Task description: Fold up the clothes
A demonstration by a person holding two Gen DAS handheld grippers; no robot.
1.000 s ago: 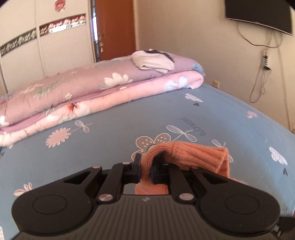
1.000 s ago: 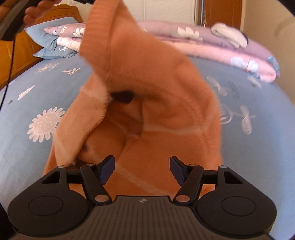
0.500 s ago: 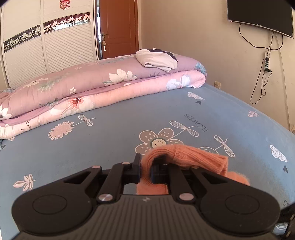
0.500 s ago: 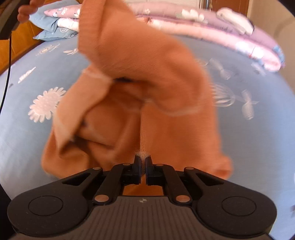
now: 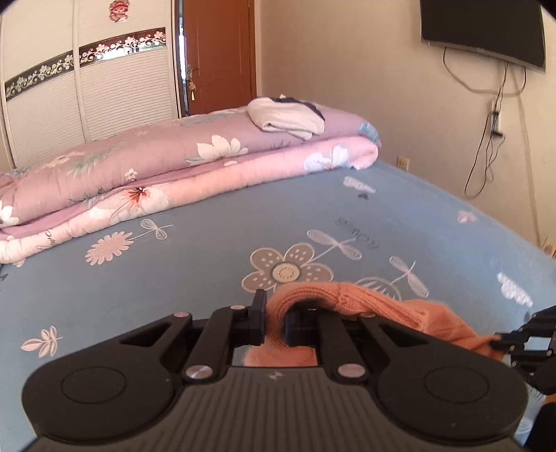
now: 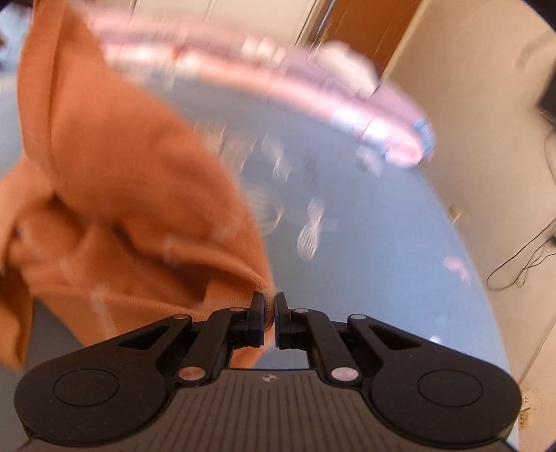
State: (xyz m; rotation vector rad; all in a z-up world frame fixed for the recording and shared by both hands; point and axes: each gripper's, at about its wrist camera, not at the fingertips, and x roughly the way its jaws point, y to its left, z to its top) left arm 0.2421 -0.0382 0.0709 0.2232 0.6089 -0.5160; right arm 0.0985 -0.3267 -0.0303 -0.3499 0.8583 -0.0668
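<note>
A bed covered by a light blue sheet printed with flowers (image 5: pixel 208 278) is seen in a sunlit room with cream plaster walls (image 5: pixel 347 69). Folded pink and lilac floral quilts (image 5: pixel 166 174) are laid along its far side. A white louvred wardrobe with a dark floral band (image 5: pixel 104 97) and a brown wooden door (image 5: pixel 219 52) are set behind. A black flat television (image 5: pixel 483 31) is mounted on the wall, with dark cables (image 5: pixel 486 146) hung beneath.

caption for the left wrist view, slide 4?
Left gripper shut on an orange knitted garment above a blue flowered bedsheet, folded pink quilts behind.
</note>
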